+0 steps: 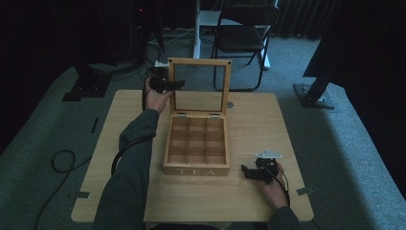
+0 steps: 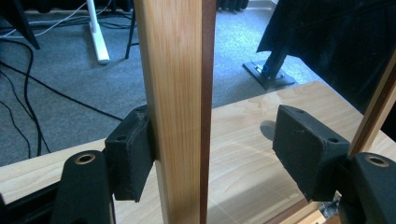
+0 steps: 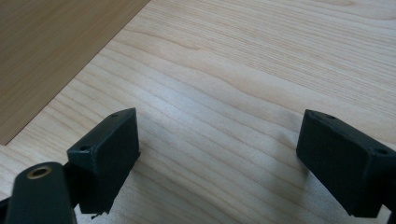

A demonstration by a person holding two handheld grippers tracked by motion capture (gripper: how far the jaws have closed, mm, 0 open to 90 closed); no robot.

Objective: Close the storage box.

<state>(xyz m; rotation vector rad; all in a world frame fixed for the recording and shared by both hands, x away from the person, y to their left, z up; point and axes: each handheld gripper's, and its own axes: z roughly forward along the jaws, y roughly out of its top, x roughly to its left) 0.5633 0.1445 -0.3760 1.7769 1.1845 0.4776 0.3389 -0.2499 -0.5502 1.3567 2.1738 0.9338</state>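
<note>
It looks like a dim lab or studio: grey carpet (image 1: 335, 143), black curtains, loose cables (image 1: 62, 160), a folding chair (image 1: 244, 38) at top centre.

The person wears a dark grey-green long sleeve (image 1: 128, 177) on each arm. The left gripper (image 1: 168, 85) and the right gripper (image 1: 253, 172) are black, each with two blocky black pads (image 2: 130, 156) that have small screw holes. A brass-coloured ring (image 3: 38, 172) sits on each jaw arm. A pale grey three-cornered plate (image 1: 269, 154) tops each gripper, and a black cable (image 1: 125, 148) trails along the sleeve.
</note>
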